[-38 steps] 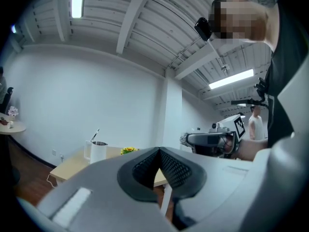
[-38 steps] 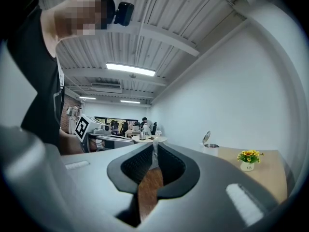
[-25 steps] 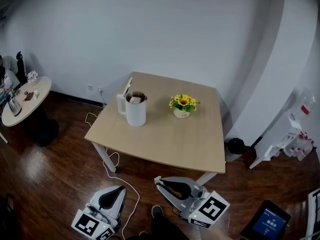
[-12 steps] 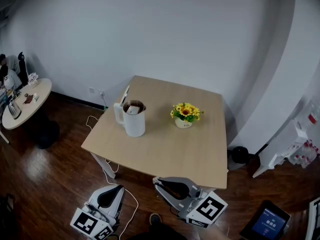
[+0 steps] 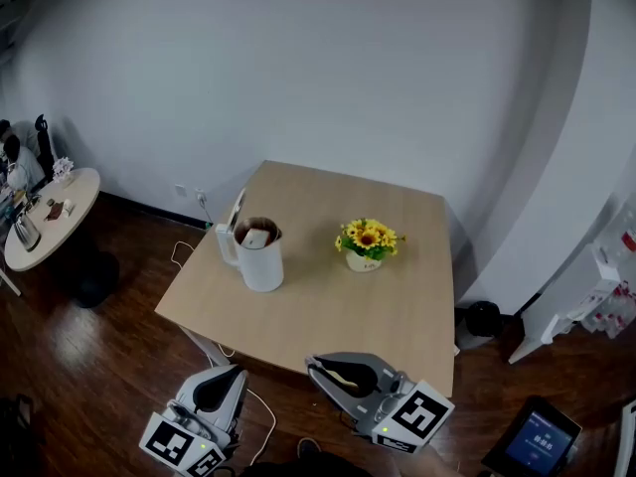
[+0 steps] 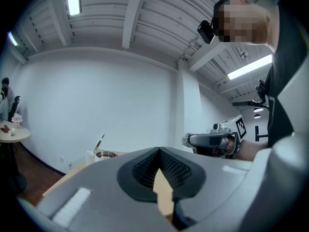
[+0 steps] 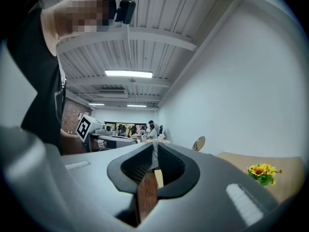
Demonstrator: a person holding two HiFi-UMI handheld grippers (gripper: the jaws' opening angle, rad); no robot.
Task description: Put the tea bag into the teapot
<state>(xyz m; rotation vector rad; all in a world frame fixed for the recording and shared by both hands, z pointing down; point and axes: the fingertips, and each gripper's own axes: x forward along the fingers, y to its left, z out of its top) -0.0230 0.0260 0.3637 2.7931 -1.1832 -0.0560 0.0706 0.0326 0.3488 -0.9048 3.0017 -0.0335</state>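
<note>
A white teapot (image 5: 258, 258) stands with its lid flipped open on the left part of the wooden table (image 5: 328, 306). A pale tea bag tag (image 5: 256, 236) shows in its mouth. Both grippers hang low over the floor, short of the table's near edge and far from the teapot. My left gripper (image 5: 238, 376) is shut with nothing in it, and my right gripper (image 5: 314, 364) is shut and empty too. In the left gripper view the jaws of the left gripper (image 6: 159, 150) meet, with the teapot (image 6: 99, 154) far ahead. The right gripper (image 7: 154, 146) shows closed jaws as well.
A pot of yellow flowers (image 5: 366, 244) stands right of the teapot. A white cable (image 5: 260, 413) runs over the dark wood floor. A round side table (image 5: 52, 215) is at the left, with a black bin (image 5: 482, 318), a white rack (image 5: 596, 286) and a tablet (image 5: 532, 435) at the right.
The head view has drawn back, so the table sits lower and nearer the grippers in the frame. Both grippers stay shut and low, hardly moved.
</note>
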